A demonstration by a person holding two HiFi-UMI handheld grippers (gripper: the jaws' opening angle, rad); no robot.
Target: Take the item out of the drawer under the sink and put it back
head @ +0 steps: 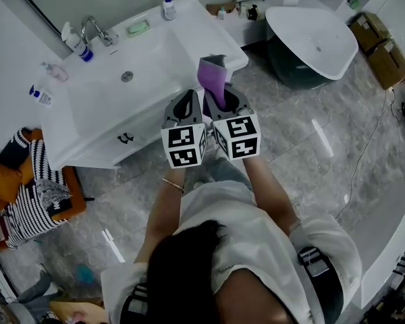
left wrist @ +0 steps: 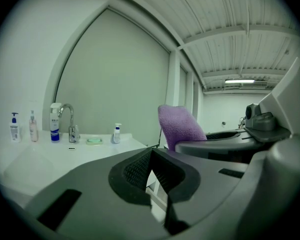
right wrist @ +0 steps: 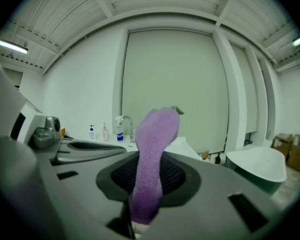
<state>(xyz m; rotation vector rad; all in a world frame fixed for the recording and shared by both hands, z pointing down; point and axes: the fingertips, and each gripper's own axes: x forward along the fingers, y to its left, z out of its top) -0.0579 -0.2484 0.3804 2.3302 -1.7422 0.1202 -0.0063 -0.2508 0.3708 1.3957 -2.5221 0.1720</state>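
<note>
Cloth (right wrist: 152, 159) stands clamped in the right gripper (head: 224, 103). The left gripper (left wrist: 151, 169), jaws together and empty, is beside it, before the sink (head: 148, 66). Hold that pinch firm; the left should open the shut-looking drawer (head: 131, 137) beneath the sink.

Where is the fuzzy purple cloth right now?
The purple cloth sticks up from the right hand-held gripper, pinched between its jaws. In the head view it is beside the left hand-held gripper, just in front of the white sink's right corner.
</note>
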